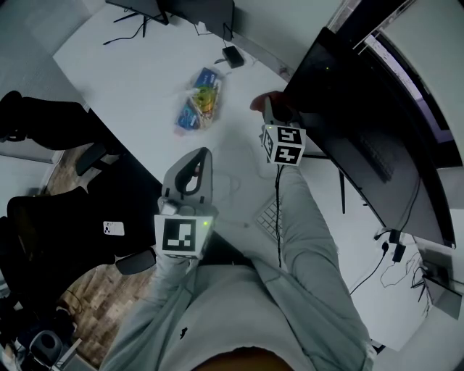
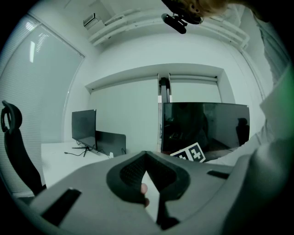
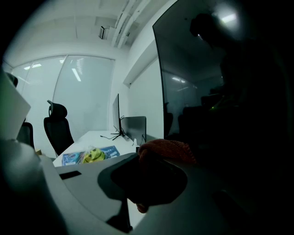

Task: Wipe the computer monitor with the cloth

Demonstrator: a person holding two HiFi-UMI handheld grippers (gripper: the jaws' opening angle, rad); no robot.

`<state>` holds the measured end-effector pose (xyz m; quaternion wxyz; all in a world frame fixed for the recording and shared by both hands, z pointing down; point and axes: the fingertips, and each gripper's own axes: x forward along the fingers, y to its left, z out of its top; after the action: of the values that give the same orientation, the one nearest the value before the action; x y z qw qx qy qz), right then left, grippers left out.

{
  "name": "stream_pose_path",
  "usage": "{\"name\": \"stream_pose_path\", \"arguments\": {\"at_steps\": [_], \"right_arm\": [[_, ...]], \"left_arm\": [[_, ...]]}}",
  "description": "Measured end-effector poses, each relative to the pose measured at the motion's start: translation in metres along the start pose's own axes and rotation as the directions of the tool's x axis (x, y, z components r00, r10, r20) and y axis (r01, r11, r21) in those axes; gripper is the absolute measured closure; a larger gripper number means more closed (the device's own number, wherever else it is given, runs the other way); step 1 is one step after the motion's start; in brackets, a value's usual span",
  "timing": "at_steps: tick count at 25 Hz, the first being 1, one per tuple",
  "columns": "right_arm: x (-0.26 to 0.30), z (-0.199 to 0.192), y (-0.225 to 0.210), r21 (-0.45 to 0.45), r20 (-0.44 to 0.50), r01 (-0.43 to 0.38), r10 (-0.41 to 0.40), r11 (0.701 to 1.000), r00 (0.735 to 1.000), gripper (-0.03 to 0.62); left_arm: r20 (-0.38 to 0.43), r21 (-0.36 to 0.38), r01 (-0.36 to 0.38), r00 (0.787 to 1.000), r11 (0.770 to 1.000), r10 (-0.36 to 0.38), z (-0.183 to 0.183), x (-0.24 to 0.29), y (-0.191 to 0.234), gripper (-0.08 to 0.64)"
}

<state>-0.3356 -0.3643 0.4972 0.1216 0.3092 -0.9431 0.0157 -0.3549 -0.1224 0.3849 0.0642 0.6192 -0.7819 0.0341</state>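
The cloth (image 3: 167, 149), an orange-red wad, is clamped in the jaws of the right gripper (image 3: 158, 160) and held just beside the dark computer monitor (image 3: 220, 92). Contact cannot be made out, so wiping is judged to be only about to start, while the left gripper (image 1: 197, 156) is kept apart with its jaws closed on nothing. The next move calls for the cloth to be pressed flat to the glass and drawn lightly across it. Farther off, coloured packets (image 1: 199, 107) are seen on the white desk (image 1: 130, 65), then two more dark screens (image 1: 196, 11) at its far end, with black chairs (image 1: 43, 123) alongside in a pale-walled office.
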Motion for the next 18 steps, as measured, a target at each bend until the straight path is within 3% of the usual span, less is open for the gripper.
{"name": "stream_pose_path", "arguments": {"at_steps": [6,8,13,18], "right_arm": [[-0.014,0.053,0.002,0.042,0.096,0.001,-0.005,0.999,0.995,0.540],[-0.022,0.075,0.002,0.055,0.132,0.002,-0.009,0.998,0.991,0.540],[-0.042,0.129,-0.001,0.083,0.210,-0.001,-0.016,0.997,0.978,0.540],[-0.062,0.187,-0.002,0.089,0.292,-0.004,-0.022,0.996,0.956,0.540]], "left_arm": [[0.040,0.048,0.006,0.999,0.999,-0.007,0.008,-0.009,-0.003,0.541],[0.042,0.022,-0.003,0.999,1.000,0.002,0.013,-0.013,-0.004,0.541],[0.073,0.063,0.013,0.997,0.998,-0.017,0.021,-0.017,-0.011,0.541],[0.074,0.054,0.027,0.997,0.998,-0.031,0.028,-0.021,-0.021,0.541]]}}
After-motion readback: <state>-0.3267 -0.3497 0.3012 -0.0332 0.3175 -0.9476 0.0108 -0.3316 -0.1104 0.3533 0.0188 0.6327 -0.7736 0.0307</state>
